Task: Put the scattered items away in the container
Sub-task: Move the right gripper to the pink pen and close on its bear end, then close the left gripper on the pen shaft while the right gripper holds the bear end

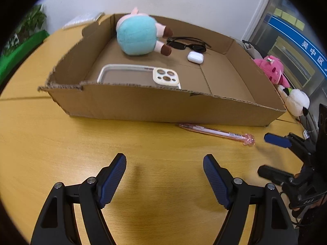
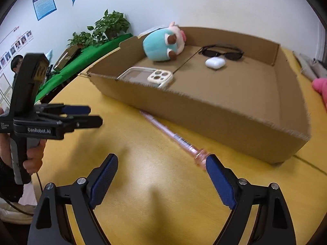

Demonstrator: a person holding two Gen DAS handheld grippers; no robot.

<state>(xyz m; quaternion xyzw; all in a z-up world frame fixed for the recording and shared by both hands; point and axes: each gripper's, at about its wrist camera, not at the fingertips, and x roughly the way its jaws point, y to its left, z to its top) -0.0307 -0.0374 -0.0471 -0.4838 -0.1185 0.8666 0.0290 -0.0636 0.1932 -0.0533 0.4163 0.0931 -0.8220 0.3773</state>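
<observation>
white wall (image 2: 184, 0), blue posters (image 2: 44, 5), potted plants (image 2: 111, 25), yellow table (image 1: 61, 138).

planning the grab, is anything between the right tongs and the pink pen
Nothing. In the right wrist view only bare yellow table lies between the open right tongs and the pink pen, whose end nears one finger.

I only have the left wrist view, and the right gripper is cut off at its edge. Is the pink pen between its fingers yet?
Observer: No. The right gripper is open over bare table, with nothing between its pads.
Operator: So where is the pen relative to it?
Observer: The pink pen lies along the box front. Its decorated end sits just ahead of the tip of the finger on the right of that view, outside the gap.
</observation>
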